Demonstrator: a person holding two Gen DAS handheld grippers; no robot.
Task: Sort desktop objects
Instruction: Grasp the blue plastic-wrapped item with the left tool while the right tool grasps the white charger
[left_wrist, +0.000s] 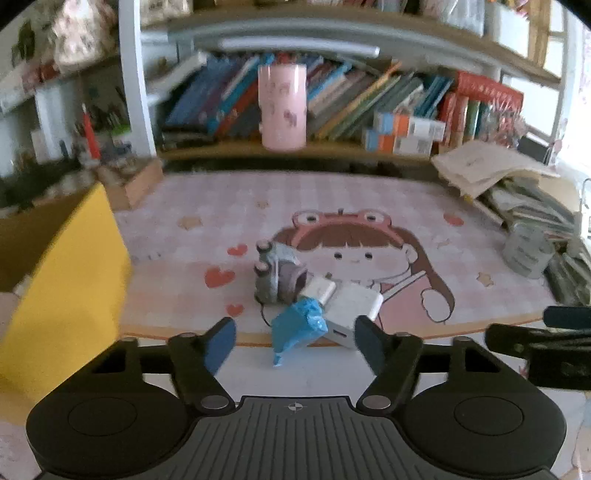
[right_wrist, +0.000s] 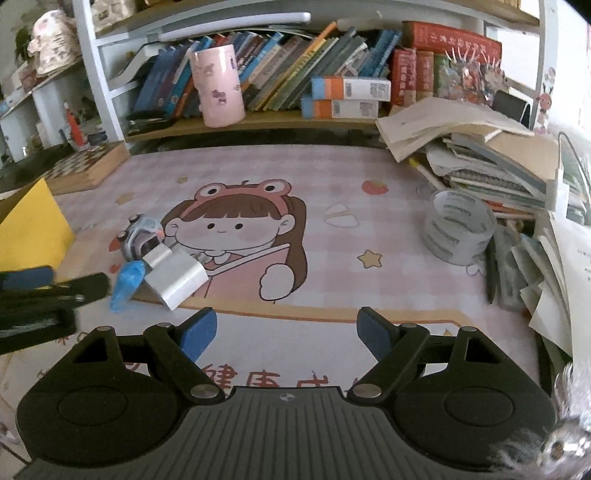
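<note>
A cluster lies on the cartoon desk mat (left_wrist: 369, 199): a crumpled blue wrapper (left_wrist: 298, 326), a white charger block (left_wrist: 352, 308) with a smaller white adapter (left_wrist: 319, 290), and a small grey toy camera (left_wrist: 277, 275). My left gripper (left_wrist: 295, 343) is open and empty, its fingers either side of the wrapper and charger, just short of them. In the right wrist view the same cluster sits at the left: wrapper (right_wrist: 127, 282), charger (right_wrist: 177, 278), toy camera (right_wrist: 140, 236). My right gripper (right_wrist: 286, 332) is open and empty above the mat's front edge, right of the cluster.
A yellow box (left_wrist: 62, 280) stands at the left. A roll of tape (right_wrist: 458, 230) and a messy pile of books and papers (right_wrist: 480, 155) fill the right. A pink cylinder (right_wrist: 219, 86) and a row of books stand on the back shelf. A chessboard box (right_wrist: 86, 168) sits back left.
</note>
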